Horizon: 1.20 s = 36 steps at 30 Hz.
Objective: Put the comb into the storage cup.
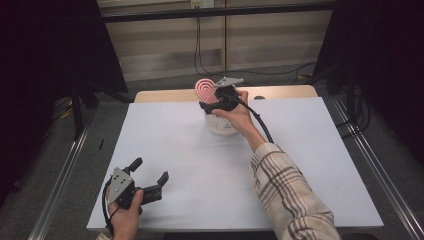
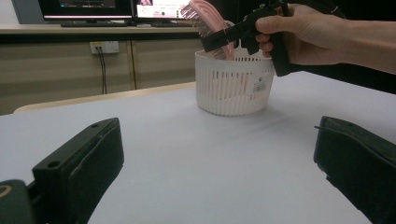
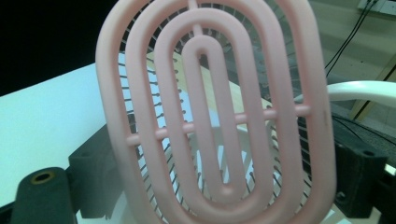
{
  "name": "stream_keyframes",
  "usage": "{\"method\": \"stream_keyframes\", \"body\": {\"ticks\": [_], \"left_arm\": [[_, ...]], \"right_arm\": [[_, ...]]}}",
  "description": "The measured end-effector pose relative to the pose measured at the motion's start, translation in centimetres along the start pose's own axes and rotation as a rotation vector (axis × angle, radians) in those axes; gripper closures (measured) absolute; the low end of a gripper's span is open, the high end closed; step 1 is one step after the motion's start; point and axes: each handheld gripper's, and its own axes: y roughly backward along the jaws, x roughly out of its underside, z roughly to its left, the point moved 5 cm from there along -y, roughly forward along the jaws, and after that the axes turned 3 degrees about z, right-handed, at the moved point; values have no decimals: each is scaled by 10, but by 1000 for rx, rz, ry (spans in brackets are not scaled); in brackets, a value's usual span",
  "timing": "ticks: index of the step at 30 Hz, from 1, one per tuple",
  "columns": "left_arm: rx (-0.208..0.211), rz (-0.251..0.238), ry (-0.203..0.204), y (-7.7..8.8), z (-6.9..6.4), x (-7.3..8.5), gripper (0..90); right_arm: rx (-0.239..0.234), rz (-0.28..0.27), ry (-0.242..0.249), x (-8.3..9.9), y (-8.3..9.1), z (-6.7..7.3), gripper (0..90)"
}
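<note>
A pink oval hairbrush (image 1: 204, 87) stands upright in a white slotted basket (image 1: 220, 126) at the far middle of the white table (image 1: 200, 165). My right gripper (image 1: 212, 99) reaches over the basket, and its jaws press on both side edges of the brush head (image 3: 205, 116). From the left gripper view, the right gripper (image 2: 233, 35) crosses the brush (image 2: 205, 14) above the basket (image 2: 233, 88). My left gripper (image 1: 150, 170) rests open near the table's front left corner, its jaws (image 2: 219, 154) wide apart with nothing between them.
A wooden tabletop edge (image 1: 280, 91) shows behind the white surface. Black cables (image 1: 200, 55) hang down the back wall. Metal rails (image 1: 65, 170) run along the floor on both sides. A plaid sleeve (image 1: 285, 195) crosses the right half of the table.
</note>
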Motion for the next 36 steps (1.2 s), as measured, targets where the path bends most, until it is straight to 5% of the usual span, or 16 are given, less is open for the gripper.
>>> {"method": "stream_keyframes", "body": {"ticks": [9, 36], "left_arm": [[-1, 5, -6, 0, 0, 0, 17], [-4, -3, 0, 0, 0, 0, 17]], "right_arm": [[-15, 58, 32, 2, -4, 5, 141], [-14, 45, 7, -2, -1, 4, 107]]}}
